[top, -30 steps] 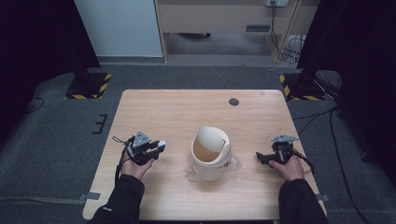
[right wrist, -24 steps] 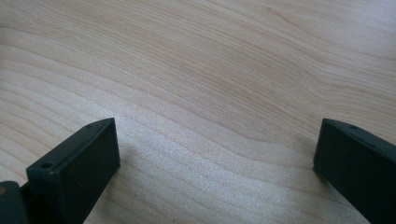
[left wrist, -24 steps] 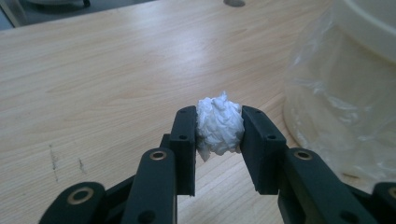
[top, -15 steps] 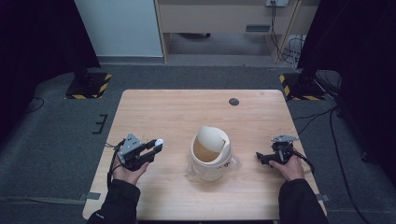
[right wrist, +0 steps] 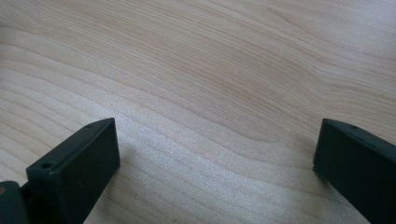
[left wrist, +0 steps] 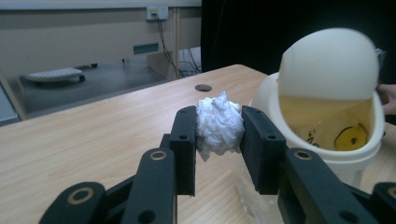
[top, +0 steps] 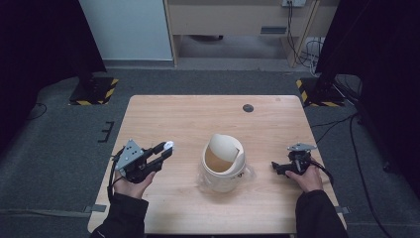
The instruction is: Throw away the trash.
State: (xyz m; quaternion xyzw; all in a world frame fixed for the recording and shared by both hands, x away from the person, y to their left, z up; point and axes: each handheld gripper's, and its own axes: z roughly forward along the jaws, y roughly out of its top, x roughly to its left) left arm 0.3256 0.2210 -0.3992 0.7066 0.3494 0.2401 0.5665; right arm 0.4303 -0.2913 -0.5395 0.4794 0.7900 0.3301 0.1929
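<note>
A crumpled white paper ball [left wrist: 218,123] is pinched between the jaws of my left gripper [left wrist: 218,140], which is shut on it and held above the table. In the high view that left gripper [top: 166,148] is at the table's left, with the paper ball [top: 169,145] at its tip pointing toward the bin. A cream swing-lid bin [top: 224,162] stands mid-table, its lid tilted and its mouth [left wrist: 327,126] showing a yellowish inside. My right gripper [top: 275,167] rests low at the right of the bin, and its jaws stand wide apart over bare wood [right wrist: 215,140].
The wooden table [top: 188,119] has a small dark round hole [top: 248,107] near its far edge. A thin clear plastic sheet [top: 250,173] lies under the bin. Grey floor, cables and dark stands surround the table.
My left gripper has lifted off the table with the paper ball and swung slightly toward the bin. The right gripper and the bin have stayed put.
</note>
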